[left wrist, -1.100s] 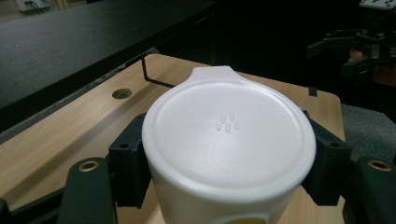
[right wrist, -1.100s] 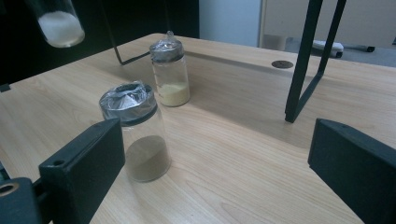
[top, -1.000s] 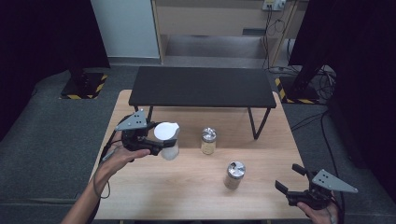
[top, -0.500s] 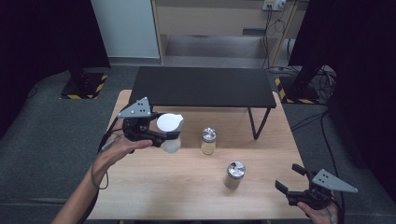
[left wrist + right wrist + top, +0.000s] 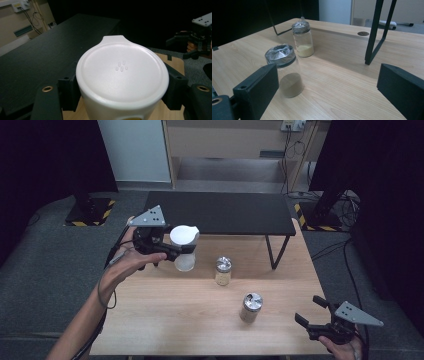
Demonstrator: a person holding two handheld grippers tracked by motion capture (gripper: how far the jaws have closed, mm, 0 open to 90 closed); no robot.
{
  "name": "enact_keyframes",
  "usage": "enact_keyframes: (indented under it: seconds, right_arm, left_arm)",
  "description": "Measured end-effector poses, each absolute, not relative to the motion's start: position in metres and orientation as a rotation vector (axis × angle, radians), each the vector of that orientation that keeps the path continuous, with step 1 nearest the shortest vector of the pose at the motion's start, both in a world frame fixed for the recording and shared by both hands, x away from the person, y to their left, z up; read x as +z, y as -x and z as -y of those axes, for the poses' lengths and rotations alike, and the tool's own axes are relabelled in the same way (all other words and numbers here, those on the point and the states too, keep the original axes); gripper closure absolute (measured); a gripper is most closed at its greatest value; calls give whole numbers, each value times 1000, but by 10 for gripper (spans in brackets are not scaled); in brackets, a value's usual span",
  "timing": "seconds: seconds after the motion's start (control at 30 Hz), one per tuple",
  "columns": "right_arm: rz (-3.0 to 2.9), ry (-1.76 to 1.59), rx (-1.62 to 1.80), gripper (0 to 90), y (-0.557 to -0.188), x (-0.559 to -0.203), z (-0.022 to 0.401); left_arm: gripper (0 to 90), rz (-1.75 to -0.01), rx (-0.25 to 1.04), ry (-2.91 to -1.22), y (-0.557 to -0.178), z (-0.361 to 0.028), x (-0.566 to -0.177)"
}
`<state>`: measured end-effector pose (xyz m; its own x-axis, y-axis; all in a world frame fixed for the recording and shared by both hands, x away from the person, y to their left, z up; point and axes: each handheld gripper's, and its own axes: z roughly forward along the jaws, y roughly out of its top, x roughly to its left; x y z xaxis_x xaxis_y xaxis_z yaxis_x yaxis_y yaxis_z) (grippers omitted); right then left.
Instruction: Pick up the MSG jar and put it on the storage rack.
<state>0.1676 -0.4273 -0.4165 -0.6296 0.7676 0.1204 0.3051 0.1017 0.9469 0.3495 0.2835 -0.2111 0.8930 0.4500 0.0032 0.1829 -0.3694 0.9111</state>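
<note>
**White-lidded container held up at the left, two jars waiting on the table**

The left gripper (image 5: 167, 251) is pinching a white-lidded container (image 5: 184, 251) across its body, just under the lid, and is holding it in the air clear of the wooden table (image 5: 165, 320), close to the front edge of the black shelf (image 5: 220, 212). In the left gripper view the jaws are pressing on either side of the container, and its round lid with a small spout tab (image 5: 122, 72) is facing the camera. The container is standing roughly upright, its long axis vertical, with the spout tab pointing away toward the shelf.

The right gripper (image 5: 312, 315) is resting low at the near right corner of the table with its jaws spread and nothing between them.

Two glass jars are standing on the table: one with pale yellow powder (image 5: 223, 271) just to the right of the held container, and one with brown powder (image 5: 251, 307) nearer the person. The yellow jar is the closer of the two to the left hand, lying to the right and lower than the held container; the brown jar is sitting directly ahead of the right gripper's open jaws (image 5: 285, 71). Any next placement probably depends on that gap between the raised container and the shelf top beyond it.
</note>
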Motion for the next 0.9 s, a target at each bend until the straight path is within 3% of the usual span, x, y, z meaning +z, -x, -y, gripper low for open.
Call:
enact_keyframes:
  seconds: [0.9]
  right_arm:
    - [-1991,-1050,1543,44,-168,-417,427]
  left_arm:
    - [294,-720,503,-1883,-383,-260,-183]
